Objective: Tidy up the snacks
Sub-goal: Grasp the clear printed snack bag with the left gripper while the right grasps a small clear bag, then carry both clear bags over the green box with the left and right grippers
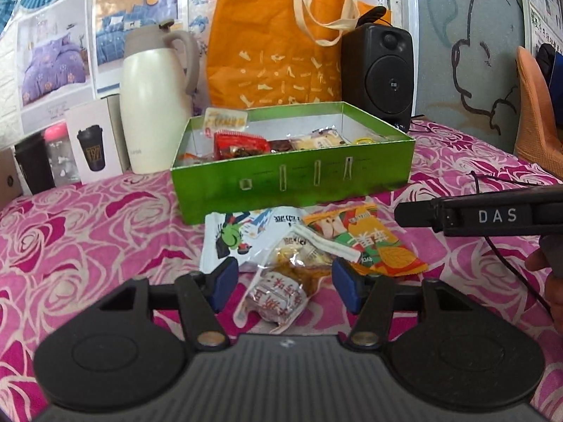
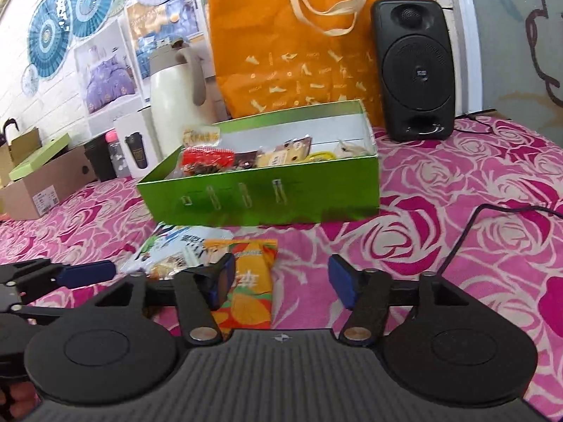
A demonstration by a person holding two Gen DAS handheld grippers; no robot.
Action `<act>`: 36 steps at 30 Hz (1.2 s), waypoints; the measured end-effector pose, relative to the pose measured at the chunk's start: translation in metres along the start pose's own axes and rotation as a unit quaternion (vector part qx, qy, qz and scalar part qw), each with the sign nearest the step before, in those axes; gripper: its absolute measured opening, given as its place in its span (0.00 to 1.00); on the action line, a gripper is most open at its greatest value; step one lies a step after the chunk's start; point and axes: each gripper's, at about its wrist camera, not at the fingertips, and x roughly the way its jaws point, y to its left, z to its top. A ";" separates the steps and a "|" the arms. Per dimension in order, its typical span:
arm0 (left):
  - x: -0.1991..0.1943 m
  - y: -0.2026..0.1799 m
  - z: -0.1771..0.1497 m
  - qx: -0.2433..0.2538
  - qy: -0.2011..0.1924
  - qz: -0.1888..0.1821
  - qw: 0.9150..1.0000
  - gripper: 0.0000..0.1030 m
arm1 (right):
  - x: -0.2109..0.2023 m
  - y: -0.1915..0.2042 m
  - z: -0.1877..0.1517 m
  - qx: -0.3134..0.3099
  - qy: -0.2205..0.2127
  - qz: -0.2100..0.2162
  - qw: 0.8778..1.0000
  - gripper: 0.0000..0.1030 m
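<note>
An open green box (image 1: 292,179) stands on the pink rose cloth with several wrapped snacks inside. In front of it lie a white packet with a green cartoon figure (image 1: 239,235), an orange packet (image 1: 369,242) and a clear packet of brownish snacks (image 1: 281,288). My left gripper (image 1: 284,286) is open, its blue pads either side of the clear packet without pressing it. My right gripper (image 2: 281,281) is open over the orange packet (image 2: 253,281), which lies by its left pad. The green box (image 2: 264,197) is straight ahead of it. The left gripper's blue finger (image 2: 88,276) shows at the left edge.
Behind the box stand a cream thermos jug (image 1: 155,98), an orange tote bag (image 1: 278,52) and a black speaker (image 1: 380,74). A white cup carton (image 1: 95,144) and a cardboard box (image 2: 38,190) sit at the left. A black cable (image 2: 468,225) crosses the cloth at the right.
</note>
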 end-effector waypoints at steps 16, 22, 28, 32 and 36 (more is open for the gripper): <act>0.012 0.005 -0.012 -0.006 0.051 0.002 0.999 0.60 | 0.056 0.050 0.017 -0.081 0.082 0.145 0.983 0.72; 0.016 0.014 -0.013 -0.036 0.052 -0.016 0.998 0.60 | 0.070 0.042 0.020 -0.070 0.114 0.163 0.977 0.67; 0.013 0.017 -0.013 -0.043 0.050 -0.022 0.998 0.45 | 0.058 0.028 0.016 -0.010 0.123 0.172 0.977 0.45; 0.006 0.012 -0.014 -0.038 0.049 -0.026 0.998 0.45 | 0.046 0.021 0.012 0.027 0.126 0.190 0.973 0.33; -0.003 0.006 -0.012 -0.030 0.048 -0.026 0.998 0.45 | 0.032 0.022 0.010 0.027 0.104 0.189 0.976 0.27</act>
